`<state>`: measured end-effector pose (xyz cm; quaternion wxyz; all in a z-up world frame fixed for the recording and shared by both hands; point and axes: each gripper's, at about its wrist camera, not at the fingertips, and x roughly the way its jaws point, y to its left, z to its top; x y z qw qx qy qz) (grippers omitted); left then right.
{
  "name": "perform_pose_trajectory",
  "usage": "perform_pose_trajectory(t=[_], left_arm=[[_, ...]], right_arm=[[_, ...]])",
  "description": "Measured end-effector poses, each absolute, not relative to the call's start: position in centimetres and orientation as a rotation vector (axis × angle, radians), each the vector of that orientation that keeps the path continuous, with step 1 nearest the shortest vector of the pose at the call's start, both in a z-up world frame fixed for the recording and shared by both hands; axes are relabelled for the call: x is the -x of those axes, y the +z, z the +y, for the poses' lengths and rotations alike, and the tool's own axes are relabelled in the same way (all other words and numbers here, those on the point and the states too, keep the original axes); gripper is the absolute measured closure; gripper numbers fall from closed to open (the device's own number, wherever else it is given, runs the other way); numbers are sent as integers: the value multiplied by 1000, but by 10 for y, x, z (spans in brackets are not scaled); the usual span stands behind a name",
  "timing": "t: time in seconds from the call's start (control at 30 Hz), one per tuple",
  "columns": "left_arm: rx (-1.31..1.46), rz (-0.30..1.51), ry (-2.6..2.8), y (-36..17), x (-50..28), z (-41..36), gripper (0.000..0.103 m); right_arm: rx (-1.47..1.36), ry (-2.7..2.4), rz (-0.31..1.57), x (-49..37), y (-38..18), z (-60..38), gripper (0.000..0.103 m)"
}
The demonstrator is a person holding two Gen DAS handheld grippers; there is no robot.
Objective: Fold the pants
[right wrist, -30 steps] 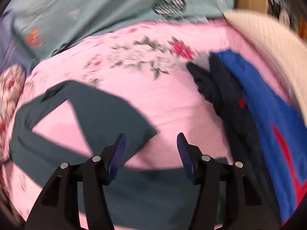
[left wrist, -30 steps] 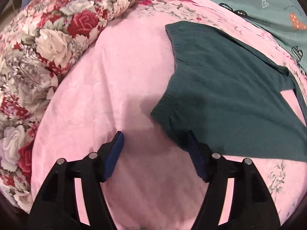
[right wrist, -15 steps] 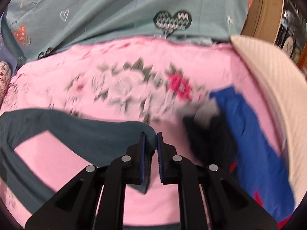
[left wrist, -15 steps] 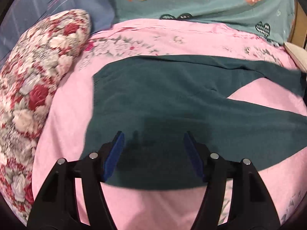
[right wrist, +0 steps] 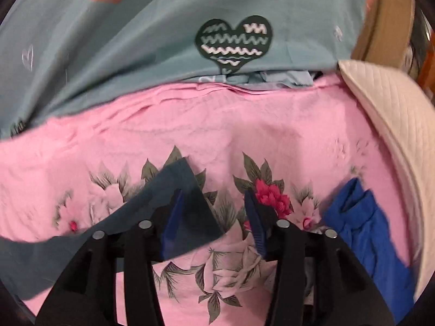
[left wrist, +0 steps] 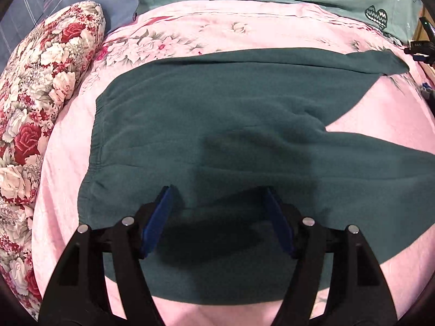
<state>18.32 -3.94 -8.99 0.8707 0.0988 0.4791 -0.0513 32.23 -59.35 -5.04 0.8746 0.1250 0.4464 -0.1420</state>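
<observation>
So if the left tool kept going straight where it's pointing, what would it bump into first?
Most likely the dark green pants. The left tool, its jaws opening and nothing between them, points down at the cloth spread on the pink bedspread. Depth is hard to judge.

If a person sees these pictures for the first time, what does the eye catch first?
First the dark green pants, spread flat across the middle of the pink floral bedspread, with the legs apart toward the right. Then the red and white rose quilt bunched along the left edge, and the blue garment at the right by the white quilted pad.
</observation>
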Motion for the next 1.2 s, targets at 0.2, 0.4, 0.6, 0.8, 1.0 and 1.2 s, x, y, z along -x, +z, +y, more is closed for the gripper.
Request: perform_pose_trajectory(t=[0.2, 0.4, 0.6, 0.8, 1.0, 1.2], left_arm=[[-213, 1004, -153, -88, -180, -54, 31], [-210, 1003, -175, -89, -168, -66, 29], [-198, 999, -177, -88, -162, -65, 27], [-187, 986, -207, -90, -168, -70, 25], [-169, 978, -235, -95, -167, -71, 25], [-150, 978, -229, -98, -169, -67, 20]], right_arm=[[-409, -153, 985, -303, -81, -613, 51], [-494, -153, 944, -325, -100, -606, 52], [-572, -58, 877, -292, -69, -599, 101], [-661, 31, 766, -215, 11, -597, 101], [-631, 26, 711, -195, 70, -583, 101], [-688, -94, 802, -256, 46, -611, 101]])
